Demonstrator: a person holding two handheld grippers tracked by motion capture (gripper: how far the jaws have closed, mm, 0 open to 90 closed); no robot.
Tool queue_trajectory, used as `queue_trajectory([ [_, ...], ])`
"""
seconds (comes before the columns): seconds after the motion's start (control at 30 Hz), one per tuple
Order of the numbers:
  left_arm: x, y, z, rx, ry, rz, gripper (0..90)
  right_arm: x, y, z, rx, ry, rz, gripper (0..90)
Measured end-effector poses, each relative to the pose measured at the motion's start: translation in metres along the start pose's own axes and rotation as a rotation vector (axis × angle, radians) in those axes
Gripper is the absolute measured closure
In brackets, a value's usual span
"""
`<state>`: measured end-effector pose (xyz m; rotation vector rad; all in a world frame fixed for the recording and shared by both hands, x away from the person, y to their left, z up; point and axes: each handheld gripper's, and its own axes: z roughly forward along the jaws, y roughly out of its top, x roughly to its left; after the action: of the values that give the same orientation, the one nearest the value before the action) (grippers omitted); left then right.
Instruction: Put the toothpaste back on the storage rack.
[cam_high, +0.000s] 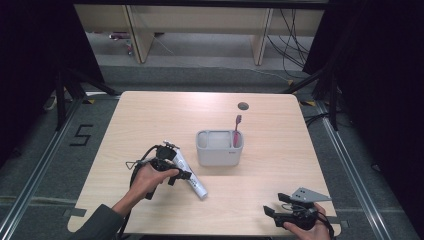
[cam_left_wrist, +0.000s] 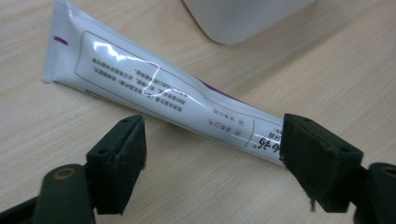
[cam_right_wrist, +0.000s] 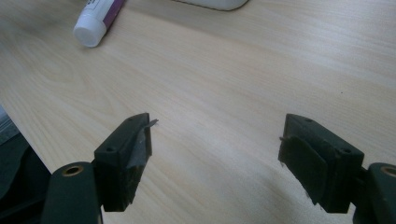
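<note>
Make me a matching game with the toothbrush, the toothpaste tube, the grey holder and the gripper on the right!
Things:
1. toothbrush
2. toothpaste tube
3. grey holder
4. right gripper

Places or states:
A. lies flat on the table, between the open jaws of the left gripper
B. stands upright in the holder's right end
C. open and empty, near the table's front right corner
D. sits in the middle of the table

Pairs: 1-B, 2-A, 3-D, 4-C
</note>
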<state>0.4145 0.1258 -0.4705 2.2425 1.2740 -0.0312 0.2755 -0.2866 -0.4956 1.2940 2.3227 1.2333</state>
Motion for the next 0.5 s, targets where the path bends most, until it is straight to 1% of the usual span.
queue_trajectory([
  [0.03, -0.001, 0.002, 0.001, -0.001, 0.012, 0.000, 22.2, 0.000, 0.000, 0.000, 0.000, 0.004, 0.003, 25.3],
  [0.07, -0.003, 0.003, 0.004, -0.016, 0.017, -0.020, 22.1, -0.002, 0.000, 0.000, -0.005, -0.004, -0.028, 25.4],
  [0.1, -0.002, 0.004, 0.003, 0.002, 0.017, -0.004, 22.1, -0.002, 0.000, 0.000, -0.008, -0.005, -0.032, 25.4],
  [0.13, -0.004, 0.006, 0.004, -0.002, 0.016, -0.017, 22.1, -0.002, 0.000, 0.000, -0.007, -0.005, -0.031, 25.4],
  [0.17, -0.005, 0.008, 0.007, 0.007, 0.015, -0.024, 21.9, 0.000, 0.000, 0.000, 0.000, 0.002, -0.005, 25.4],
  [0.2, -0.005, 0.008, 0.007, 0.007, 0.015, -0.024, 21.7, 0.000, 0.000, 0.000, 0.000, 0.002, -0.005, 25.4],
  [0.23, -0.004, 0.009, 0.007, 0.018, 0.024, -0.009, 21.7, -0.003, 0.001, 0.000, -0.014, -0.009, -0.043, 25.4],
  [0.27, -0.005, 0.010, 0.008, 0.021, 0.030, -0.018, 21.7, -0.003, 0.001, 0.000, -0.014, -0.009, -0.043, 25.4],
  [0.33, -0.006, 0.011, 0.010, 0.026, 0.036, -0.014, 21.7, -0.003, 0.001, 0.000, -0.010, -0.011, -0.046, 25.4],
  [0.37, -0.006, 0.011, 0.011, 0.031, 0.042, -0.018, 21.7, -0.002, 0.001, 0.000, -0.005, -0.002, -0.029, 25.4],
  [0.4, -0.004, 0.012, 0.012, 0.028, 0.047, -0.015, 21.7, -0.002, 0.001, 0.000, -0.005, -0.002, -0.029, 25.4],
  [0.47, -0.002, 0.013, 0.015, 0.033, 0.057, -0.022, 21.4, -0.003, 0.001, 0.000, -0.009, -0.005, -0.042, 25.6],
  [0.5, -0.002, 0.013, 0.015, 0.033, 0.058, -0.030, 19.3, -0.003, 0.001, 0.000, -0.009, -0.005, -0.043, 25.6],
])
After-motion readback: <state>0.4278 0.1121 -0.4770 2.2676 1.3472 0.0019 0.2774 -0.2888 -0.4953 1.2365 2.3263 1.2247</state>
